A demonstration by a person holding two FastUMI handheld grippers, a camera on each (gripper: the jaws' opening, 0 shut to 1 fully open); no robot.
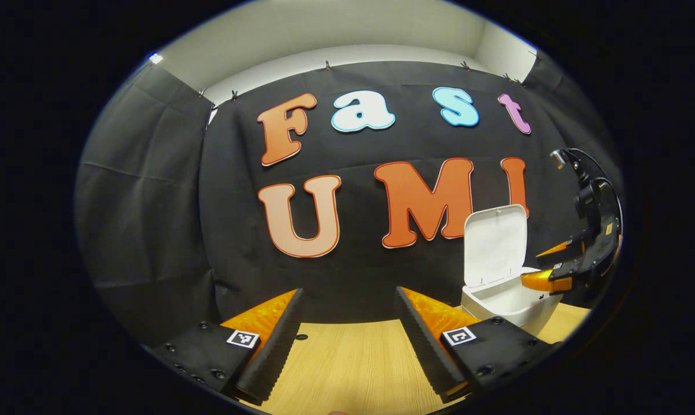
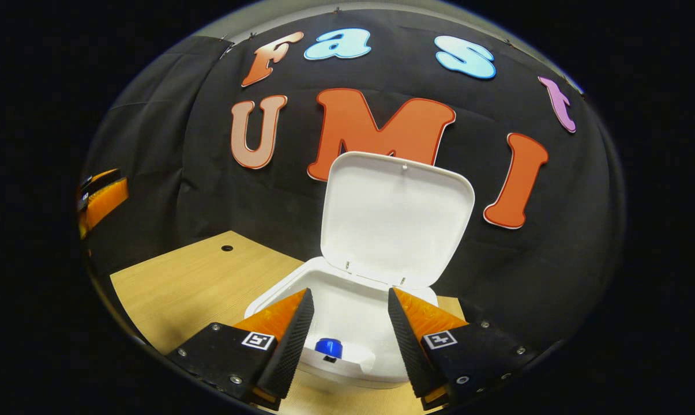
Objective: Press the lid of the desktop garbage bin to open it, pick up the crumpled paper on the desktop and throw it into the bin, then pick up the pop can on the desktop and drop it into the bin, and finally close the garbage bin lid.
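The white desktop bin (image 2: 278,300) stands on the wooden desk with its lid (image 2: 399,213) swung up and back. My right gripper (image 2: 351,294) hovers open just above the bin's mouth with nothing between its fingers. A small round blue part (image 2: 329,347) shows at the bin's near rim; I cannot tell whether it belongs to the bin or lies inside. In the left gripper view the bin (image 1: 508,305) and raised lid (image 1: 494,245) sit at the right, with the right gripper (image 1: 546,265) over them. My left gripper (image 1: 348,290) is open and holds nothing, low over the desk.
The wooden desk (image 2: 197,276) stretches left of the bin and has a small dark hole (image 2: 227,248). Black cloth walls close the back and sides. The left gripper (image 2: 102,199) shows at the far left edge of the right gripper view.
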